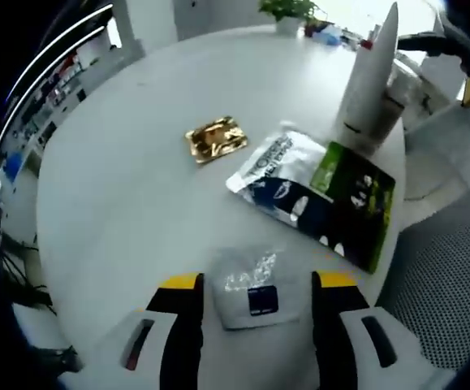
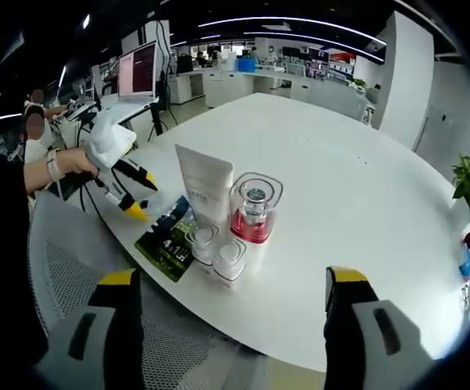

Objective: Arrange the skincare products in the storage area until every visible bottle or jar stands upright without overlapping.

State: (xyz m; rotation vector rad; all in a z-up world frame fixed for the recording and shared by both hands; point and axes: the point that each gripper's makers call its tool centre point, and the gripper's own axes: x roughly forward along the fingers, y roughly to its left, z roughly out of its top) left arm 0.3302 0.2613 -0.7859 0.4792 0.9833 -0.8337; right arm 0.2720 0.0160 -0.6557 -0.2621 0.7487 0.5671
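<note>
A small clear sachet (image 1: pixel 249 294) lies flat between the spread jaws of the left gripper (image 1: pixel 255 305), not pinched. Beyond it on the desk (image 1: pixel 121 187) lie a gold sachet (image 1: pixel 216 138) and a white-and-green pouch (image 1: pixel 316 193). The right gripper (image 2: pixel 230 305) hangs wide apart, empty, before the upright white tube (image 2: pixel 204 191), red-based jar (image 2: pixel 255 209) and two small bottles (image 2: pixel 217 248). The standing group looks done; the flat packets seem left to sort.

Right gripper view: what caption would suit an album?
Open right gripper faces an upright white tube, red-based bottle and two small jars on a white table.
</note>
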